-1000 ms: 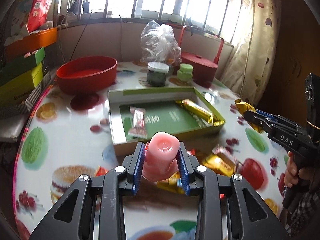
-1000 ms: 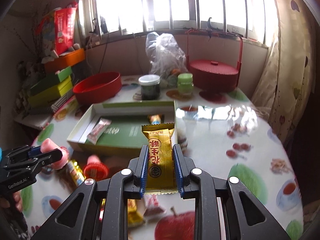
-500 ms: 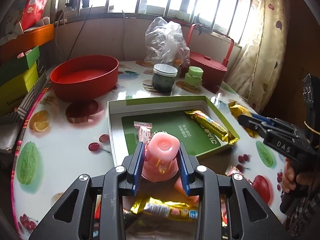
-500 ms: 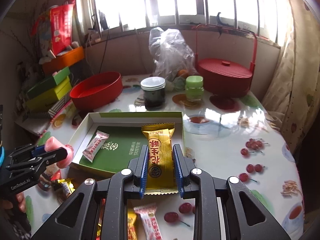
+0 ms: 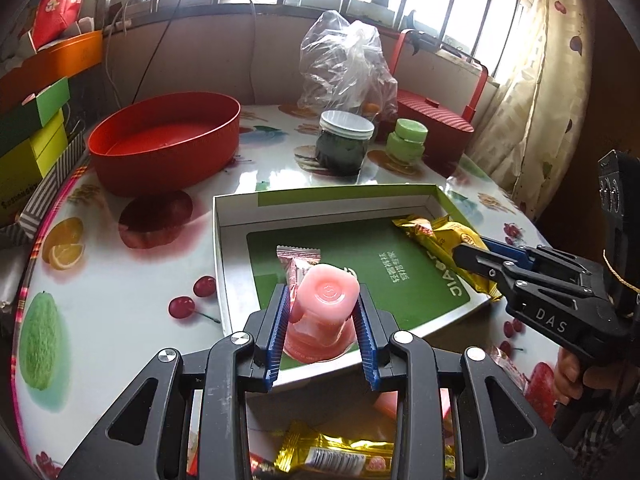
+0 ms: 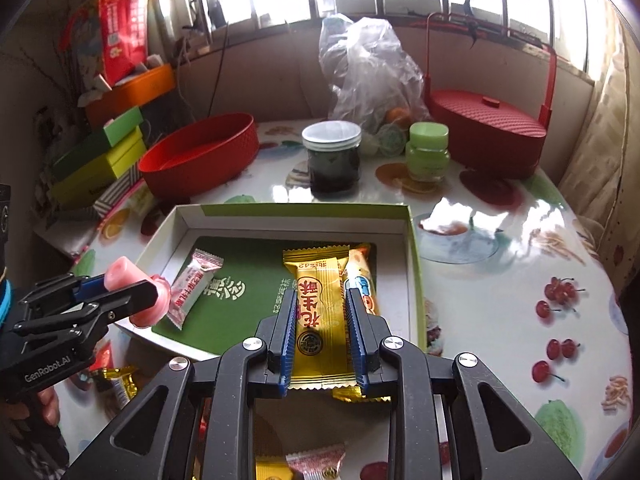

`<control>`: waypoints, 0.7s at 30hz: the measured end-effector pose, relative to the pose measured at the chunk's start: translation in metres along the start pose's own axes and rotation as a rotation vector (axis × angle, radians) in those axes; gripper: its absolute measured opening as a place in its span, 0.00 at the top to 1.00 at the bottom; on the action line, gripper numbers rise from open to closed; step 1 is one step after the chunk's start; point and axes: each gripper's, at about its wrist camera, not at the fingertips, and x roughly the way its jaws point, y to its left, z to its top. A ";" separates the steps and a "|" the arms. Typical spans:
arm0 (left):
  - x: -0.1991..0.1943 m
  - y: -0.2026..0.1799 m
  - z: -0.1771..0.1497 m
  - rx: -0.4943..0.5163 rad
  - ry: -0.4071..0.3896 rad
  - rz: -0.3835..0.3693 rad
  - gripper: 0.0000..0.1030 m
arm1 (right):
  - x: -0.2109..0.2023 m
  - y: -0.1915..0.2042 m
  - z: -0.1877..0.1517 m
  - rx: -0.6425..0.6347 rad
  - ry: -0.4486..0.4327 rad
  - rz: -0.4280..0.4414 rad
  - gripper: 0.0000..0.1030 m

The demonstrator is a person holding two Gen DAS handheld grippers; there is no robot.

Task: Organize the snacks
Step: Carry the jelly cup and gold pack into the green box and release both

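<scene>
My left gripper is shut on a pink jelly cup and holds it over the near left edge of the open green-and-white box; it also shows in the right wrist view. My right gripper is shut on a yellow snack bar above the box's near right side. In the box lie a pink-and-white candy packet and another gold-wrapped bar. The right gripper shows in the left wrist view with its yellow bar.
A red bowl, a dark jar, a green jar, a plastic bag and a red lidded basket stand behind the box. Stacked boxes sit at left. Loose wrapped snacks lie on the table near me.
Both grippers have moved forward over the box with their snacks still held. The box now looks nearer and larger in both views.
</scene>
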 end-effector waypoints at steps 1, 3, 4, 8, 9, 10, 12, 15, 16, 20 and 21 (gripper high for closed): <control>0.002 0.000 0.000 0.000 0.003 0.000 0.68 | 0.002 0.000 0.000 -0.001 0.003 0.001 0.78; 0.006 0.001 0.000 -0.003 0.008 0.001 0.68 | 0.007 0.001 0.000 -0.005 0.013 0.000 0.78; 0.008 0.001 0.001 -0.004 0.013 0.002 0.68 | 0.009 0.000 0.000 -0.007 0.015 -0.001 0.78; 0.016 0.001 0.001 -0.001 0.027 0.009 0.68 | 0.017 0.001 0.000 -0.021 0.030 -0.002 0.78; 0.018 0.002 0.001 -0.001 0.031 0.009 0.68 | 0.019 0.002 0.000 -0.024 0.035 -0.005 0.78; 0.019 0.002 0.001 -0.001 0.033 0.011 0.68 | 0.021 0.001 0.000 -0.023 0.038 -0.005 0.82; 0.020 0.001 0.002 0.004 0.029 0.015 0.68 | 0.023 0.000 -0.001 -0.021 0.040 -0.006 0.82; 0.022 0.001 0.003 0.008 0.030 0.014 0.68 | 0.025 -0.001 -0.001 -0.022 0.039 -0.006 0.82; 0.023 0.001 0.003 0.009 0.031 0.016 0.68 | 0.026 -0.001 -0.001 -0.026 0.039 -0.008 0.82; 0.024 0.000 0.003 0.012 0.026 0.019 0.68 | 0.026 -0.001 -0.001 -0.028 0.039 -0.007 0.82; 0.024 0.000 0.003 0.012 0.025 0.019 0.68 | 0.026 -0.001 -0.001 -0.026 0.037 -0.006 0.82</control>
